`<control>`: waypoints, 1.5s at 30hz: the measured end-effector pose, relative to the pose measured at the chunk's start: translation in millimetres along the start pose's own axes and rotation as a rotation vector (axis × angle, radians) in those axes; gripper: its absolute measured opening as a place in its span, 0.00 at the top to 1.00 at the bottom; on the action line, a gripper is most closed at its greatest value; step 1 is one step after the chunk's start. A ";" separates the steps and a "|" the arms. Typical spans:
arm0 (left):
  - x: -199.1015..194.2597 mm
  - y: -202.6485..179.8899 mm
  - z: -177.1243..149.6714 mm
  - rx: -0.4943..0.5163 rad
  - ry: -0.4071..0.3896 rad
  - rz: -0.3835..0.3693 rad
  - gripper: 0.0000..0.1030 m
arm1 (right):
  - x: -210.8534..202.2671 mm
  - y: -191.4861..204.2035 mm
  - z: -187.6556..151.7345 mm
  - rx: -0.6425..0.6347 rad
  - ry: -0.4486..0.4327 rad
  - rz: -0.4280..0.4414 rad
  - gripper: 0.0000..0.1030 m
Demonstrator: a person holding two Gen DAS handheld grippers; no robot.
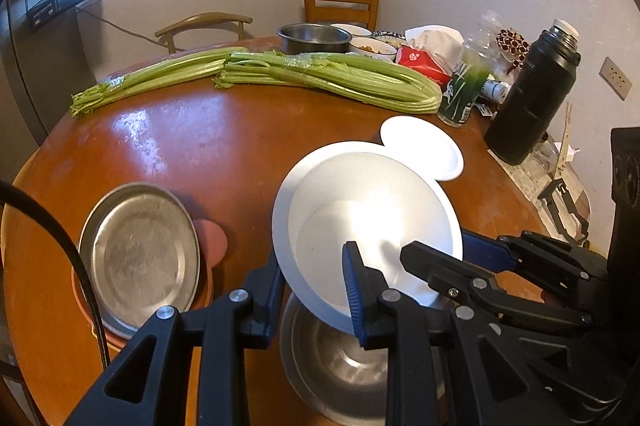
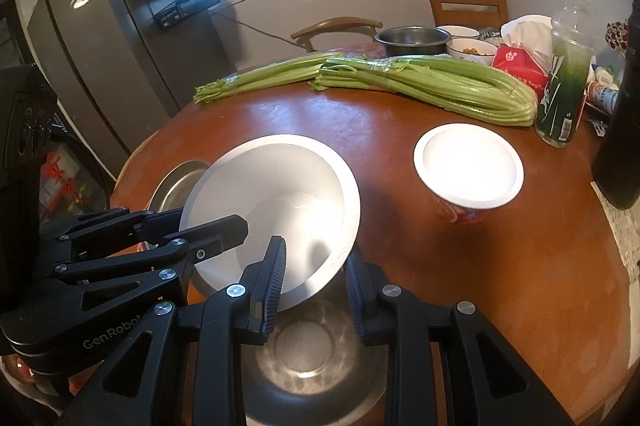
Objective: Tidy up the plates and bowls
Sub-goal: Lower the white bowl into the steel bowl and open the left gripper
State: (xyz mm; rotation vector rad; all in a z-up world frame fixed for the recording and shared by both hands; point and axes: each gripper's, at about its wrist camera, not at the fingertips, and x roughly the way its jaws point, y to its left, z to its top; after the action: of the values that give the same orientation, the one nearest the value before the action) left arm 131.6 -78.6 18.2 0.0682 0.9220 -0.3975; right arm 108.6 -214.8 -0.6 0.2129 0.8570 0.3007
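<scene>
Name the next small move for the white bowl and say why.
Probably lower it into the steel bowl. Both tongs, left and right, grip the white bowl's near rim, holding it tilted right above the steel bowl.

Left gripper (image 1: 316, 290) and right gripper (image 1: 436, 258) both clamp the rim of a tilted white bowl (image 1: 360, 210), held above a steel bowl (image 1: 332, 366) at the table's (image 1: 224, 146) near edge. Steel plate (image 1: 140, 254) lies left; celery (image 1: 280, 74) along the far side.
</scene>
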 end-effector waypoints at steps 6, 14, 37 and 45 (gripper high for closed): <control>-5.7 -4.1 -17.1 0.006 0.002 -0.009 0.73 | -5.6 3.6 -19.5 0.001 0.010 0.002 0.70; -0.9 -9.6 -37.3 0.013 0.031 -0.014 0.73 | -6.2 1.0 -41.7 0.018 0.039 0.000 0.70; 17.7 -14.4 -54.4 0.030 0.109 -0.028 0.73 | 0.9 -1.0 -57.9 0.008 0.117 -0.039 0.69; 25.0 -8.6 -54.2 0.020 0.133 -0.028 0.72 | 6.0 -0.7 -57.3 0.003 0.135 -0.051 0.69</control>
State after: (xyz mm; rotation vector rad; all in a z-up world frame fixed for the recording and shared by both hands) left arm 100.6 -82.0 -33.5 0.1011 1.0513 -0.4324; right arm 68.4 -209.8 -41.6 0.1743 0.9952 0.2679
